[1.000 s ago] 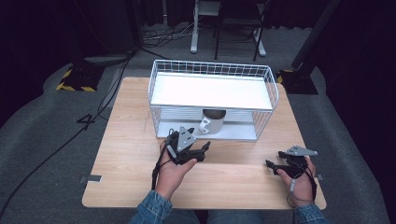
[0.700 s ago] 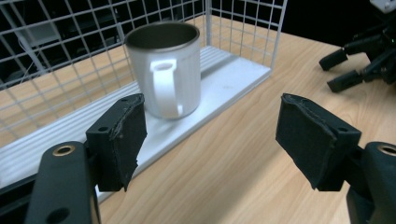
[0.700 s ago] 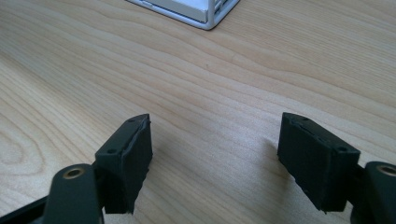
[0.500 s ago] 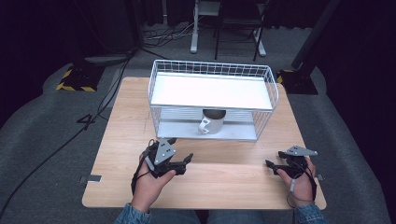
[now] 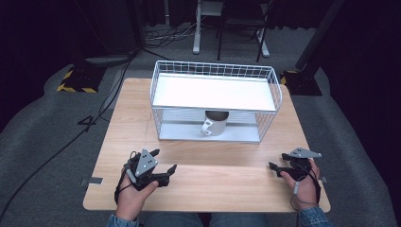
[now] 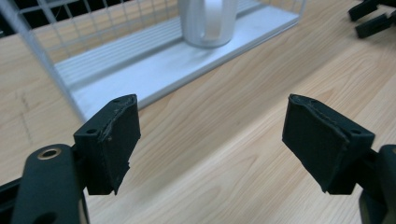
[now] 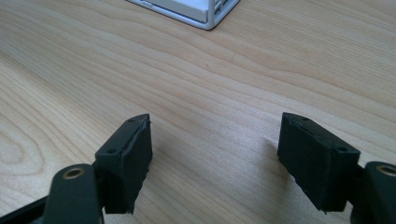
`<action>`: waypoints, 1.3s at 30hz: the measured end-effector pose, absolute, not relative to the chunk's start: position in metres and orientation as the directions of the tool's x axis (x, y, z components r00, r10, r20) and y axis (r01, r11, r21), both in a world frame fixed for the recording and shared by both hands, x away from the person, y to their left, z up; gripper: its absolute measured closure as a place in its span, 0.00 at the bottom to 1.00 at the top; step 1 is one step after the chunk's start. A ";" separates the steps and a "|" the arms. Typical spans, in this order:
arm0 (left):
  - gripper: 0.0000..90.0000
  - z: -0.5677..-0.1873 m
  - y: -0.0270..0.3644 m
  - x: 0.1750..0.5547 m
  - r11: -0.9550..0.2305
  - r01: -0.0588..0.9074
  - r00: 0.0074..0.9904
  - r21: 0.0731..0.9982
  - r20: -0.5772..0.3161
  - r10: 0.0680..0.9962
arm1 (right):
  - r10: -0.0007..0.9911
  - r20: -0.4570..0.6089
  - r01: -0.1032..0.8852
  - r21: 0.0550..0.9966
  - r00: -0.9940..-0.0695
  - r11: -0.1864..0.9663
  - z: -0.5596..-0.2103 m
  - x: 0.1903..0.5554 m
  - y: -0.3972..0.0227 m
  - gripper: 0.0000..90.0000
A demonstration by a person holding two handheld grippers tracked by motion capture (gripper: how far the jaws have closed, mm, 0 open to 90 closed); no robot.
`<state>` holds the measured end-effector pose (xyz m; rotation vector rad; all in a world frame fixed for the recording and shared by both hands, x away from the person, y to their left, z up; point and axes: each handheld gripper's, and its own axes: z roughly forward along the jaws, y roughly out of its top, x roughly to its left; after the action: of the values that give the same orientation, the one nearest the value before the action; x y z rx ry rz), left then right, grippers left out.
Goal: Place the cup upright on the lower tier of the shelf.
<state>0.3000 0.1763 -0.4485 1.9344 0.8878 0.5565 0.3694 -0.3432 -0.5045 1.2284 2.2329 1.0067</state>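
A white mug (image 5: 215, 126) stands upright on the lower shelf of a white wire rack (image 5: 215, 66), handle toward me. It rises beyond the jaws in the left gripper view, mug (image 6: 208, 21) on the rack's base (image 6: 140, 70). My left gripper (image 5: 164, 161) lies low over the near left of the table, well short of the rack. Its jaws have just been opening and stand wide with nothing between them (image 6: 210, 140). My right gripper (image 5: 279, 161) rests at the near right, open and empty (image 7: 215, 154). It also appears far off as black jaws (image 6: 373, 18).
The wooden table (image 5: 213, 189) carries the rack at its far middle, with a flat white upper shelf (image 5: 215, 92) over the mug. A rack corner (image 7: 210, 21) lies ahead of the right gripper. Dark floor, cables and stands surround the table.
My left hand has drawn back from the rack's front toward the near left of the table, jaws empty. The mug stays on the lower shelf. The right hand has kept still.
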 end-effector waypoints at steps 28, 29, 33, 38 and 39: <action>0.18 -0.501 0.220 0.302 -0.453 0.507 0.630 0.733 0.043 0.775 | 0.840 -0.003 0.554 0.751 -0.542 0.360 -0.504 0.369 -0.343 0.30; 0.18 -0.504 0.220 0.303 -0.471 0.522 0.634 0.711 0.045 0.772 | 0.839 -0.004 0.552 0.751 -0.543 0.361 -0.505 0.369 -0.343 0.30; 0.18 -0.505 0.222 0.305 -0.467 0.548 0.639 0.694 0.013 0.769 | 0.840 -0.004 0.554 0.750 -0.543 0.361 -0.504 0.369 -0.343 0.29; 0.17 -0.505 0.223 0.306 -0.443 0.571 0.626 0.691 -0.017 0.780 | 0.839 -0.004 0.553 0.751 -0.544 0.362 -0.504 0.369 -0.343 0.29; 0.17 -0.505 0.223 0.306 -0.439 0.574 0.623 0.691 -0.020 0.782 | 0.839 -0.004 0.553 0.750 -0.544 0.362 -0.504 0.369 -0.343 0.30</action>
<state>0.3062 0.2228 -0.5053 2.1723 1.0582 0.3993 0.3691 -0.3429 -0.5045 1.2156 2.2413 1.0097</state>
